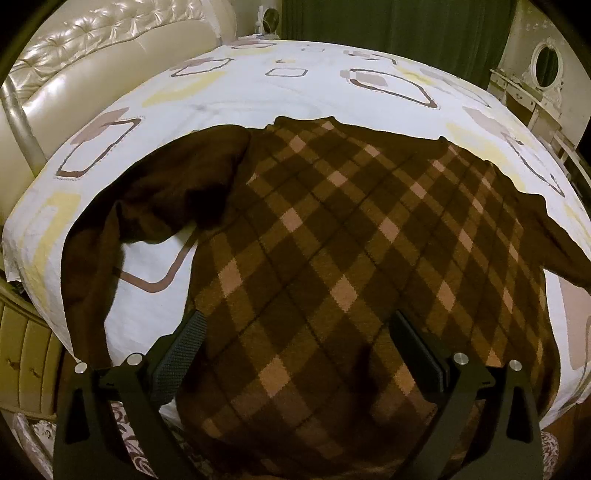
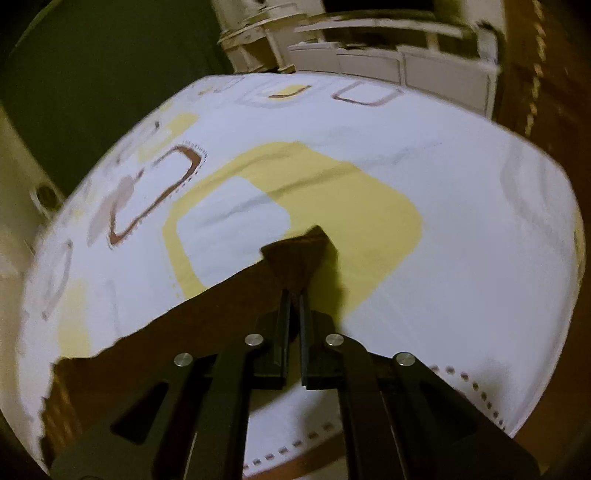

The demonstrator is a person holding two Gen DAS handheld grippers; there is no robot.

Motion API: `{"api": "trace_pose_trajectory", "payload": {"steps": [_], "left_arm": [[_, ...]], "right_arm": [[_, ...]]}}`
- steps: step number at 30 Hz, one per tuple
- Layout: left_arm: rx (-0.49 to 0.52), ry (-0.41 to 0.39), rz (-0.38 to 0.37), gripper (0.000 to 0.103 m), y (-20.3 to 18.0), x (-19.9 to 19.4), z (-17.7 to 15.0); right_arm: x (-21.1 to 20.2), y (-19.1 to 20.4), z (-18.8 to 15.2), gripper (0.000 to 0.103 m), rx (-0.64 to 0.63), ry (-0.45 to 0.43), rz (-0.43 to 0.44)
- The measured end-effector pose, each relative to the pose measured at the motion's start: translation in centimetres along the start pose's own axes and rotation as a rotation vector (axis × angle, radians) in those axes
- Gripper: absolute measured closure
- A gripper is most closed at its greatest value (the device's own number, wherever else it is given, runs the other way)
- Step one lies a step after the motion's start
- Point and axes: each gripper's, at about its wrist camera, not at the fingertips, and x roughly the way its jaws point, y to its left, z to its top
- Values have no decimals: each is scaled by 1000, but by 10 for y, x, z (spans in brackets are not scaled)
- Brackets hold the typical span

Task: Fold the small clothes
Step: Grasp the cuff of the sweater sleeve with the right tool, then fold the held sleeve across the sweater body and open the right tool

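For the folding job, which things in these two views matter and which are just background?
Job:
- brown checked sweater
- its sleeve end, pinched in the shut right gripper
- left gripper, open over the sweater
- bed sheet it lies on

Background:
- headboard
- green curtain
- white dresser

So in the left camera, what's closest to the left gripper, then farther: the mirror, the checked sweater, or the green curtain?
From the left gripper:
1. Checked sweater, right under its fingers.
2. Mirror, far right, beyond the bed.
3. Green curtain, top middle; too close to call against the mirror.
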Motion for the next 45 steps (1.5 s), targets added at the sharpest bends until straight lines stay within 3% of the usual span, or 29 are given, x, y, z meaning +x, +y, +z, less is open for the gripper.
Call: {"api": "trace_pose_trajectory", "payload": {"steps": [4,13,19,21,24,26,27,34,38,40,42,45], "left_arm": [[-4,3,1,4,2,0,0],[-14,-10,11,4,15,1,1],[-48,-26,-4,4,47,-1,5],[-62,-19,-32,4,63,-1,7],[-81,-3,-6,4,90,0,9],[-93,-9,-8,4,106,-2,9],[-101,-16,2,4,117,-3,9],[-144,-35,8,5,178,-11,-6],[-70,-2,19,5,193,-7,-23],[-79,13,-13,5,201,-7,-31],[-87,15,-35,5,207,-9,-38],[-21,1,-24,5,200,-11,-43]], "right_arm": [[-3,-34,-13,100,117,12,66],[4,-68,-28,100,249,14,80],[-21,-88,-38,94,311,-79,-49],[-32,-74,-43,80,262,-97,-42],[-45,-33,-56,71,168,-110,34],[-49,4,-70,48,102,-98,106],[-52,23,-78,45,75,-91,143],[-57,171,-153,38,-169,46,387],[-65,212,-187,35,-224,95,464],[-69,228,-201,34,-266,108,476],[-74,231,-208,34,-290,110,478],[-75,232,-216,34,-304,128,483]]}}
